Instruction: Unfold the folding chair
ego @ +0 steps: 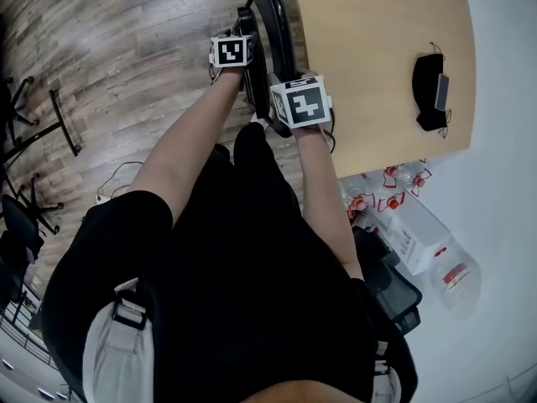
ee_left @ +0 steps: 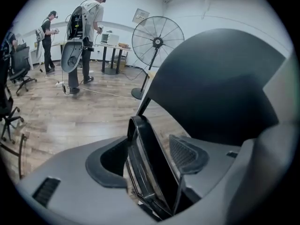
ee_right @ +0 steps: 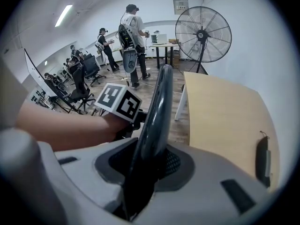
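The folding chair (ego: 275, 23) stood upright on the wooden floor (ego: 126, 57), right against the edge of the counter (ego: 377, 57), and it was flat shut, seat and back pressed together. The right hand-held gripper (ee_right: 145, 168) was clenched on the chair's curved dark rim, both pads biting the edge. The left hand-held gripper (ee_left: 147, 168) sat just beside it on the same folded frame; its jaws stood apart with the black frame between them, neither pad pressing, so no grasp there. By my reckoning, nothing of the unfolding was done. What was left: close the left on one panel, pull the two halves apart, and set the chair on its legs.
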`<state>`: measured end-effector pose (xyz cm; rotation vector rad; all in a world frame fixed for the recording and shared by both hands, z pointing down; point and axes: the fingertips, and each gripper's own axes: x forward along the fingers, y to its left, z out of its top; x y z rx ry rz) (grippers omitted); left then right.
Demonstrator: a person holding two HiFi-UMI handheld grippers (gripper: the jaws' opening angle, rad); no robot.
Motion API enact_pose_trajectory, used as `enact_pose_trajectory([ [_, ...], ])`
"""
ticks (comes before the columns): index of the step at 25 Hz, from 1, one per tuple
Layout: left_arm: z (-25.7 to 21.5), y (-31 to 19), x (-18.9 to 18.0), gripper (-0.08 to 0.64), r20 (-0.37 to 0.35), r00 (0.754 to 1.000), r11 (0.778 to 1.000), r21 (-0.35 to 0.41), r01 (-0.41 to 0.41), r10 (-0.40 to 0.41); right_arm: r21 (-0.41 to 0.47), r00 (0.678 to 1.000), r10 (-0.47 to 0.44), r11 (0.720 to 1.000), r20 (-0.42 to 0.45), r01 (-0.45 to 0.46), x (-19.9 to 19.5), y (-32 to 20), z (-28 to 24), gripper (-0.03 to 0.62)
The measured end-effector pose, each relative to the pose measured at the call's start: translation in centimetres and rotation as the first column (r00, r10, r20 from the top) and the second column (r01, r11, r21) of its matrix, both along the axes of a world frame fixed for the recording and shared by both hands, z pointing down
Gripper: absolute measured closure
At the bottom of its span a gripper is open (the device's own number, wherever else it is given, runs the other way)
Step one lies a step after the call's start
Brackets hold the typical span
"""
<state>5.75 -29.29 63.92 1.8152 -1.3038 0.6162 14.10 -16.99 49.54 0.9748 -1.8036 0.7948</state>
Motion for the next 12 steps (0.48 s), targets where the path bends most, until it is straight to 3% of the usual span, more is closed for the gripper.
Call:
enact_pose_trajectory([
  [5, 3.3, -0.5, 1.8, 0.272, -0.024, 0.999, 0.996, -0.084, 0.039, -0.041, 0.002, 1.0, -0.011, 1.0, 0.005, 0.011, -0.4, -0.1, 0.0, 0.494],
  [12, 5.4, -1.8, 3.1, 0.265, 0.016, 0.997, 0.993, -0.085, 0.082, -0.081, 0.004, 1.0, -0.026, 1.0, 0.013, 0.026, -0.3, -0.1, 0.0, 0.489],
])
